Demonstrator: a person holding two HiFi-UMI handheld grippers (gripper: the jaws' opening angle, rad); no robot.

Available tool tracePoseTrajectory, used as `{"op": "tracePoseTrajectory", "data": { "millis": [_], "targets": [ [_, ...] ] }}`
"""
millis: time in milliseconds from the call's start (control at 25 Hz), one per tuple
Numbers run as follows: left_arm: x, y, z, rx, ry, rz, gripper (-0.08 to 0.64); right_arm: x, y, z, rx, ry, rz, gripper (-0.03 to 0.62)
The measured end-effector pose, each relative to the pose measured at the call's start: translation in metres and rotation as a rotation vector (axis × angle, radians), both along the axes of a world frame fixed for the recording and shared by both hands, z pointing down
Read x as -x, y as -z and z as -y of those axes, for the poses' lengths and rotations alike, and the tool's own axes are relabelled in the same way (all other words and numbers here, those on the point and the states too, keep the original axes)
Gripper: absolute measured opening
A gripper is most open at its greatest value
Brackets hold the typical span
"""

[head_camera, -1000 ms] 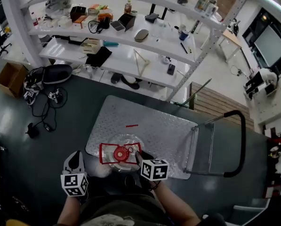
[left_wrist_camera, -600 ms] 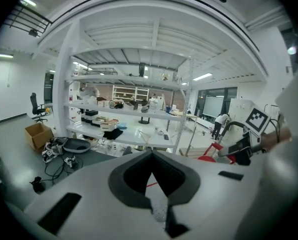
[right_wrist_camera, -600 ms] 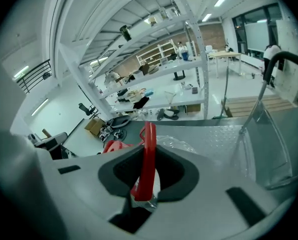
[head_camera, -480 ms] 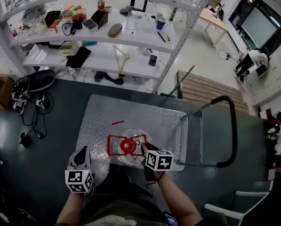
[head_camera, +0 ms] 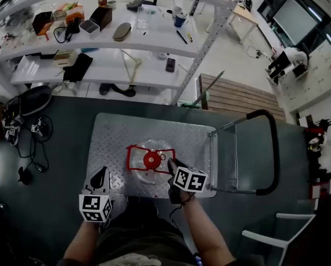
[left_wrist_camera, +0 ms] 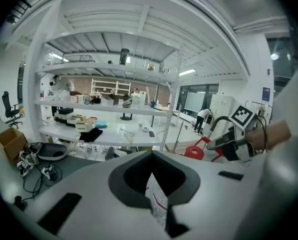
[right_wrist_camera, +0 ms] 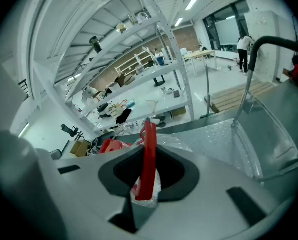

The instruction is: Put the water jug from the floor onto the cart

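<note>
A clear water jug (head_camera: 149, 173) with a red cap and a red carrying handle (head_camera: 135, 155) is over the front half of the cart's metal platform (head_camera: 115, 132); I cannot tell whether it rests on it. My right gripper (head_camera: 173, 167) is shut on the handle's right side, and the red handle (right_wrist_camera: 148, 156) runs upright between its jaws. My left gripper (head_camera: 101, 175) is over the platform's front left corner, a little left of the jug and apart from it. Its jaws look shut and hold nothing. The jug's clear wall (left_wrist_camera: 156, 200) shows just beyond them.
The cart's black push handle (head_camera: 271, 148) rises at the right. Behind the cart stands a white shelving rack (head_camera: 126, 65) with several items. Cables and a bag (head_camera: 29, 107) lie on the floor at left. A wooden pallet (head_camera: 237, 96) and a white chair (head_camera: 265, 240) are at right.
The jug, carried by my right gripper, moved from the platform's front edge further in over the cart. My left gripper moved along beside it.
</note>
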State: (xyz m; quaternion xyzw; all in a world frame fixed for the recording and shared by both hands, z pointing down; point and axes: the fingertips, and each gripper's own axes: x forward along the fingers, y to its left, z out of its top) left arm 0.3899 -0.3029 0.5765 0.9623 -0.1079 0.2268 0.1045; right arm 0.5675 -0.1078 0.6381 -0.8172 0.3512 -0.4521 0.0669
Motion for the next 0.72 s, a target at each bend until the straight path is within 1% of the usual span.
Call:
{"op": "tracePoseTrajectory", "data": {
  "millis": [160,320,400,520,720],
  "targets": [
    [-0.023,-0.007,0.009,0.005,-0.035,0.011,0.005,-0.014,-0.022,0.011,0.018,-0.039,0.023,0.054],
    [-0.037,-0.010,0.017,0.002,-0.061,0.024,0.005,-0.022,-0.041,0.018,0.017,-0.041,0.025,0.054],
    [-0.043,-0.013,0.021,0.005,-0.067,0.028,0.005,-0.029,-0.045,0.022,0.008,-0.046,0.017,0.054],
    [-0.049,-0.019,0.024,0.012,-0.074,0.032,0.005,-0.042,-0.047,0.019,0.030,-0.068,-0.011,0.054],
    [-0.053,-0.023,0.023,0.029,-0.089,0.044,0.005,-0.050,-0.048,0.008,0.019,-0.133,0.019,0.055]
  ]
}}
